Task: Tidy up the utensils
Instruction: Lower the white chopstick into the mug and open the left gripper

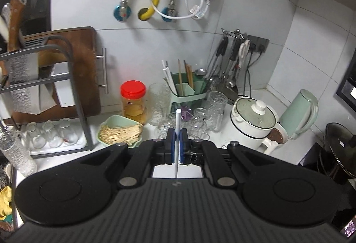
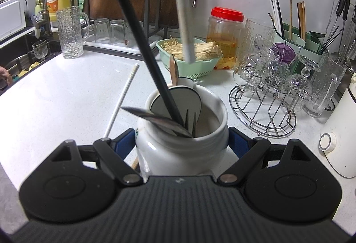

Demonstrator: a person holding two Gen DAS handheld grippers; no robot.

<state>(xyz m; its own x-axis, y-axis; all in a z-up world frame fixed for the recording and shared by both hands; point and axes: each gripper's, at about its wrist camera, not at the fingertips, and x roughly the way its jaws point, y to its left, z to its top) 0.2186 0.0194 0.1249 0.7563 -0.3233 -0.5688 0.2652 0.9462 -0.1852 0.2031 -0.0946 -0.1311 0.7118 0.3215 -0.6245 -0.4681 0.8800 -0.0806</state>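
- Our left tool (image 1: 177, 139) pinches a white chopstick (image 1: 178, 122).
- Our right tool (image 2: 181, 142) clamps the white jar (image 2: 184, 149); open bench (image 2: 66, 91) lies left of it, the glass rack (image 2: 264, 118) near on the right.

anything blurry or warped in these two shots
Right wrist view: the white chopstick hanging over the white jar is motion-smeared, while the jar stays sharp. Left wrist view: the same chopstick is crisp; fisheye bends the wall tile seams in both.

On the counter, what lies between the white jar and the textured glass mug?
A single white chopstick lies on the bare counter between white jar and glass mug; right wrist view.
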